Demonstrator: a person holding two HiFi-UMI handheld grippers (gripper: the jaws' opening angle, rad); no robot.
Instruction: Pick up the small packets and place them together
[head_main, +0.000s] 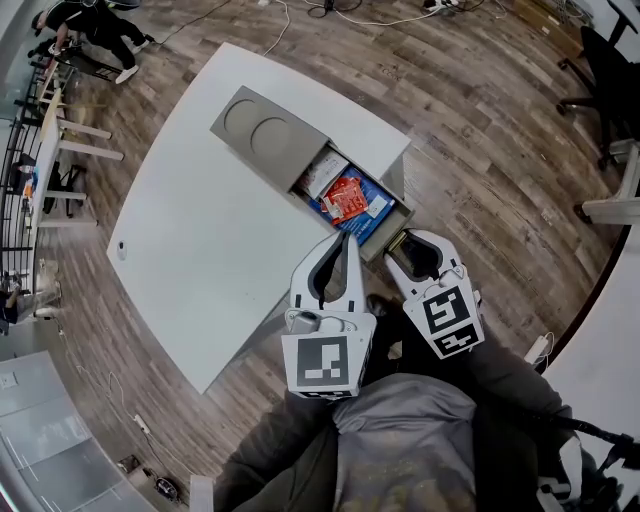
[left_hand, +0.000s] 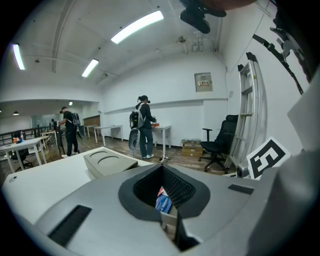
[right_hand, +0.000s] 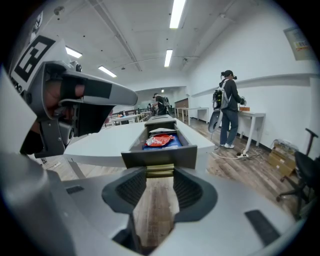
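Red, blue and white small packets (head_main: 347, 200) lie in the open grey drawer (head_main: 400, 212) at frame centre, just above both grippers. The left gripper (head_main: 346, 241) has its tips together and is empty. The right gripper (head_main: 410, 245) has its jaws apart at the drawer front.

You're in a big open office w/ white walls (left_hand: 170, 95) and long strip lights (left_hand: 137, 26) overhead. The floor (head_main: 480, 120) is grey-brown wood planks, w/ cables (head_main: 330, 12) trailing across the far end. Right in front of you is a white table (head_main: 200, 230) w/ rounded corners. Further back there are more white desks (left_hand: 161, 130), w/ ppl (left_hand: 144, 125) standing at them. A black office chair (left_hand: 220, 142) sits to the right, cardboard boxes (left_hand: 192, 146) beside it, a ladder (left_hand: 248, 110) against the wall — and a small panel (left_hand: 202, 81) is mounted higher up.
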